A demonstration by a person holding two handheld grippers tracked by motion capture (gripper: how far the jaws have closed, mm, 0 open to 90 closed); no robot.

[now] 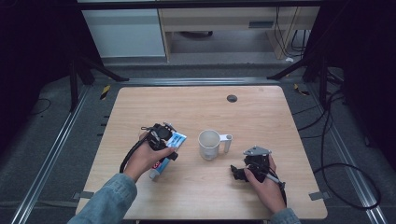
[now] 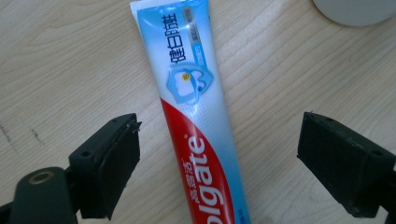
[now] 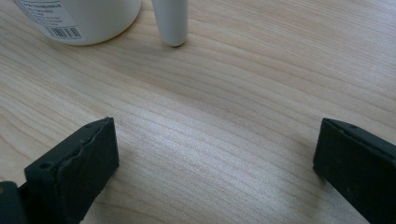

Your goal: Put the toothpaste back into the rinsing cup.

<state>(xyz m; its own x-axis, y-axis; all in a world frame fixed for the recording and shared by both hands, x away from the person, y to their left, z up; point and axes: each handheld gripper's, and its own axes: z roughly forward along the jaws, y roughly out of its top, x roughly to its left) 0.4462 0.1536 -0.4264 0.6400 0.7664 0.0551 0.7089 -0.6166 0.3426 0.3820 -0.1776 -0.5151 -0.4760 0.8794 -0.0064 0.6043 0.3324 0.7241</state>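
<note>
A person seated at a light wooden table (image 1: 140,100) works with a hand-held gripper in each hand. The left gripper (image 2: 218,154) hangs over a toothpaste tube (image 2: 196,121), its jaws spread wide on either side of the tube with bare wood showing between each pad and the tube, so nothing is grasped. The tube lies flat on the table, its red lettered half nearer the gripper and its blue crimped end pointing away toward a white mug (image 1: 209,144). In the high view the left gripper (image 1: 169,140) sits left of the mug, with the tube (image 1: 159,169) running beneath the hand. The right gripper (image 1: 237,173) rests low near the front right of the table, just short of the mug, whose handle (image 1: 227,142) points right. Its jaws likewise stand apart over bare wood, holding nothing, the mug's base (image 3: 88,21) and handle (image 3: 171,21) just ahead.
</note>
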